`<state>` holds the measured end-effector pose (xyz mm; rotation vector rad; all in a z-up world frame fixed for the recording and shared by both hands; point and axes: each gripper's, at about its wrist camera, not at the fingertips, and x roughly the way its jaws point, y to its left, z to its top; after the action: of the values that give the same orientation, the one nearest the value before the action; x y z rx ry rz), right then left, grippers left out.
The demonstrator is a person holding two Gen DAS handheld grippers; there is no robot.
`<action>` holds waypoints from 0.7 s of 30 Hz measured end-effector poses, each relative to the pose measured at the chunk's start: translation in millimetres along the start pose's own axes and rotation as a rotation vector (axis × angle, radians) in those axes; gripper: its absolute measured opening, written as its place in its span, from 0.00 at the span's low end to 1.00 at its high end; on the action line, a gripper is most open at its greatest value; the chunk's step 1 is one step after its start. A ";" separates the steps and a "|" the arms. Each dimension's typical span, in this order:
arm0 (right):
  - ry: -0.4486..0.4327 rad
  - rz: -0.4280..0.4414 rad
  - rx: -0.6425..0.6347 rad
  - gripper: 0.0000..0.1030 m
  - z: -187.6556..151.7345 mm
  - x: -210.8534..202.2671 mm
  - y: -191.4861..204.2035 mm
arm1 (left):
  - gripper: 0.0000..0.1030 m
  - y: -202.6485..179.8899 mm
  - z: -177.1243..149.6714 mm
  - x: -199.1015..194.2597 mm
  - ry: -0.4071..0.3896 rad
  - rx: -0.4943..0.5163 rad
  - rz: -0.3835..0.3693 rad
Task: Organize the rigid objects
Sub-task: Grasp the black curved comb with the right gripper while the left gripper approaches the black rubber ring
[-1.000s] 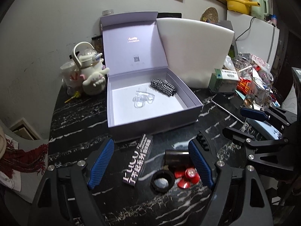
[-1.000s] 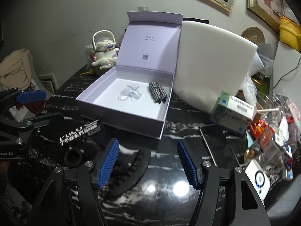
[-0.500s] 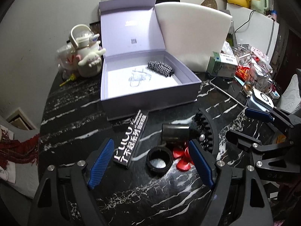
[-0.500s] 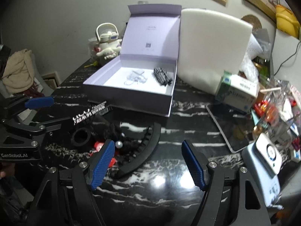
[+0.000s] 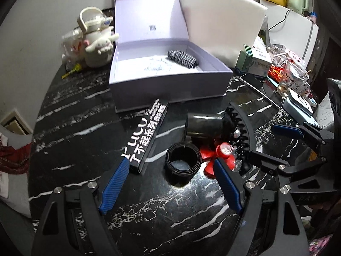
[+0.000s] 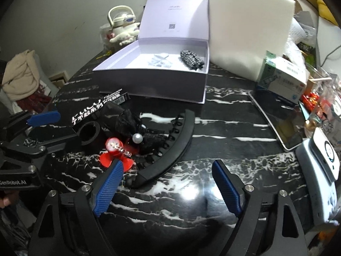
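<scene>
Clutter sits bunched on the marble surface (image 5: 70,149) before the open lavender box (image 5: 170,93), presumably awaiting packing. Left tongs (image 5: 170,183), spread apart and empty, hover just short of the black ring (image 5: 183,160) and lettered box (image 5: 147,138). Right tongs (image 6: 168,183), likewise apart, frame the curved black comb (image 6: 170,149); the red clip (image 6: 116,155), somewhat blurred, lies beside its left pad.

clear items in box (image 5: 156,66): blurred | black bow (image 6: 127,117): partly hidden by box

Left gripper (image 5: 171,165) and right gripper (image 6: 167,168), both wide apart, empty.
</scene>
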<state>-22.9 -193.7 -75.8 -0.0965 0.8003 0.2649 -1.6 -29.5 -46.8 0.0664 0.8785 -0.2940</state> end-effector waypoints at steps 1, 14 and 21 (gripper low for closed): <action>0.004 0.001 0.000 0.84 0.6 2.8 0.4 | 0.79 0.0 0.0 3.2 0.009 -0.001 0.004; 0.047 0.006 0.046 0.82 6.8 27.9 -13.8 | 0.79 -6.8 4.3 20.8 0.006 0.040 -0.003; 0.031 -0.036 0.019 0.48 4.9 24.0 -19.0 | 0.79 -8.4 5.6 18.2 -0.013 0.035 -0.017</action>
<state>1.7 -206.4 -90.0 -0.0966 0.8306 0.2223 11.1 -42.7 -56.7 0.0894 0.8618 -0.3252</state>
